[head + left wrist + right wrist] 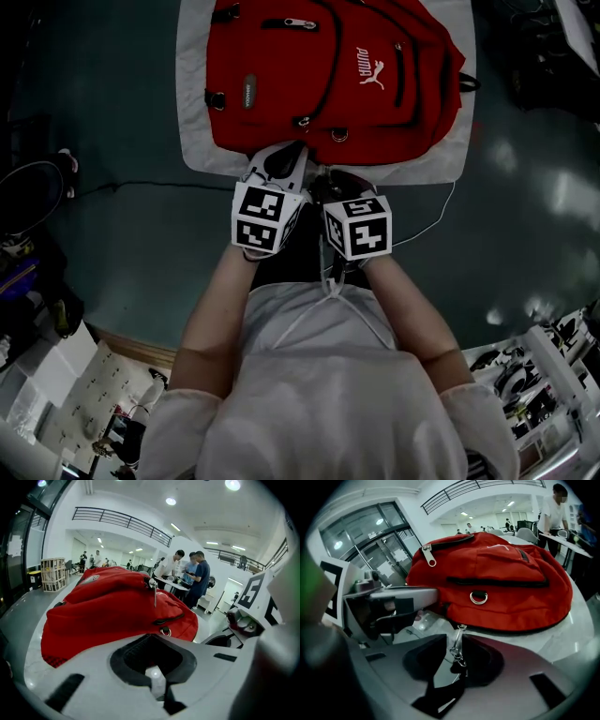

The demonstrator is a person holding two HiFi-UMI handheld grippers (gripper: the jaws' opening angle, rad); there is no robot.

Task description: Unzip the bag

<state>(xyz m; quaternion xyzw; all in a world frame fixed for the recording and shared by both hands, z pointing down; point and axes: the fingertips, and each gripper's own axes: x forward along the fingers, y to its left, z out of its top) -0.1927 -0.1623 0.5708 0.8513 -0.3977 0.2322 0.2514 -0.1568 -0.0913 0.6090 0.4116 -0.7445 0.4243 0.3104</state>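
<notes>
A red backpack [328, 75] lies flat on a white mat [195, 141], its lower edge toward me. Both grippers sit at that edge, side by side. My right gripper [330, 180] is shut on a metal zipper pull [457, 645] that runs from the bag's bottom seam into its jaws [457, 656]. My left gripper [281, 161] has its jaws together, with the bag [108, 606] just beyond them; nothing shows clearly between its fingers [152, 667]. In the right gripper view the left gripper [393, 599] reaches the bag [501, 588] at its edge.
The mat lies on a dark teal floor. A thin cable [141, 186] runs off to the left. Racks of small items [539, 394] stand at lower right. Several people [187, 573] stand at a table behind the bag, near a wooden crate [52, 573].
</notes>
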